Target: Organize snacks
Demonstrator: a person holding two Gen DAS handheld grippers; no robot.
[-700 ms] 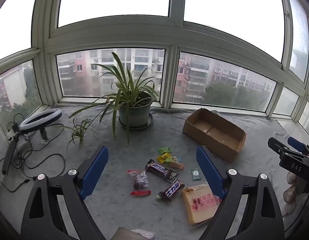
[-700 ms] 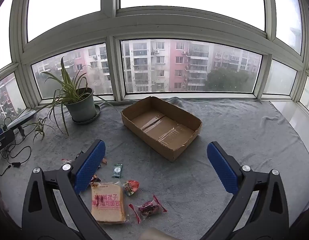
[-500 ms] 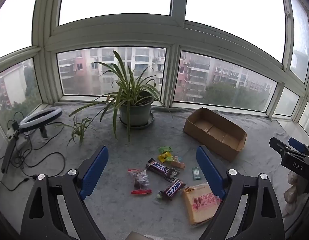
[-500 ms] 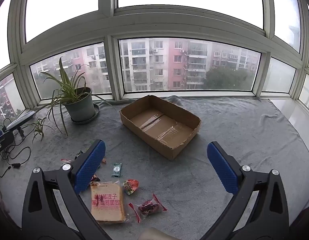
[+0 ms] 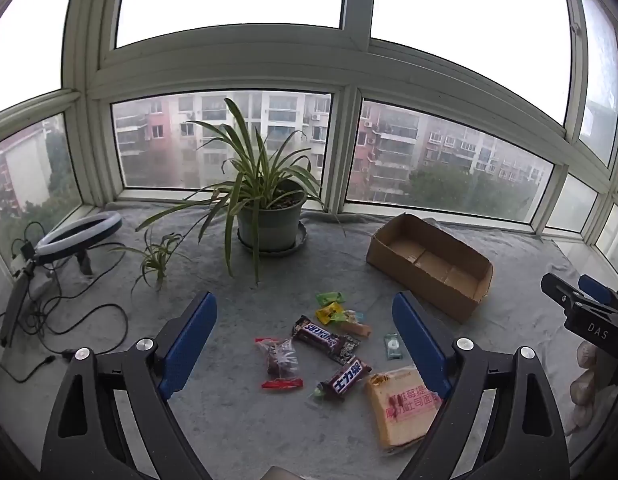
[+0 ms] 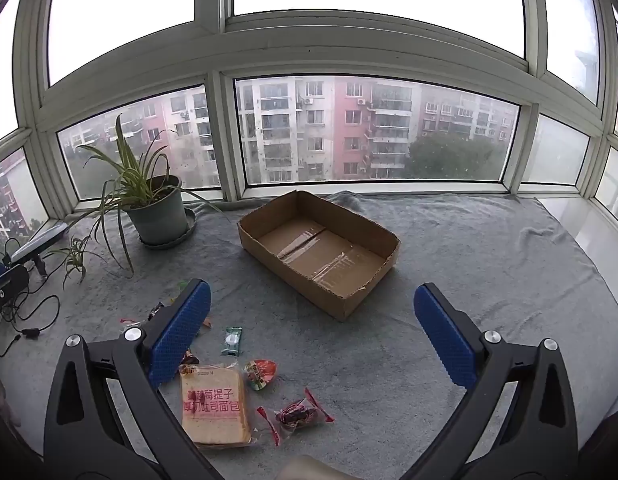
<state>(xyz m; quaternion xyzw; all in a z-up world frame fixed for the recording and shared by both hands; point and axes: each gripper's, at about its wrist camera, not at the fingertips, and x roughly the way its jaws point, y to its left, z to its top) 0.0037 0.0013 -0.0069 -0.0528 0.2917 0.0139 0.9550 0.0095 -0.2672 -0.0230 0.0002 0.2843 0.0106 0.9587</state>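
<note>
left gripper [image 5: 305,332] jaws wide, empty, right gripper [image 6: 313,328] likewise

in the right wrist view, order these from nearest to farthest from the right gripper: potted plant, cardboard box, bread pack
1. bread pack, low left, just under the right gripper's left finger
2. cardboard box, ahead, centre
3. potted plant, far left by the window
</note>
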